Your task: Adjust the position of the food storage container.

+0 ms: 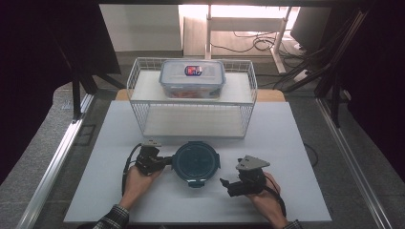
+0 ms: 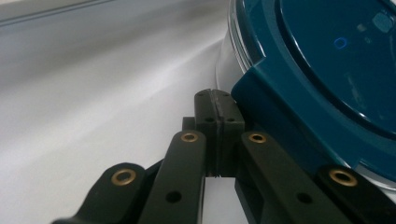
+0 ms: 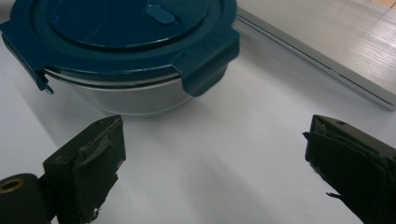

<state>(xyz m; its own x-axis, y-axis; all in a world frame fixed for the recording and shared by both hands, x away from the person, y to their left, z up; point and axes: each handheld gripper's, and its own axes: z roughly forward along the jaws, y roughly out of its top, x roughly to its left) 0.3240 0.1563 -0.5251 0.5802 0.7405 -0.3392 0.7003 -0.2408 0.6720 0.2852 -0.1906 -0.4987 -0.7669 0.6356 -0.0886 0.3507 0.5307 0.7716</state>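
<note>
A round glass container with a dark teal clip lid (image 1: 196,163) stands on the white table (image 1: 286,143), front centre. My left gripper (image 1: 168,161) lies at its left side. In the left gripper view that gripper (image 2: 218,103) is shut, pads pressed together with nothing between them, tips right beside a lid clip (image 2: 266,112). My right gripper (image 1: 227,187) sits to the container's lower right, a short gap away. It is open (image 3: 215,130), with the container (image 3: 126,46) ahead of its jaws. One lid clip (image 3: 208,60) hangs down; another (image 3: 28,60) juts outward.
A white wire rack (image 1: 191,102) stands behind the round container. A clear rectangular box with a grey lid (image 1: 192,78) rests on its top shelf, and the lower shelf is bare. Metal rails run along both table sides, and cables lie on the floor beyond.
</note>
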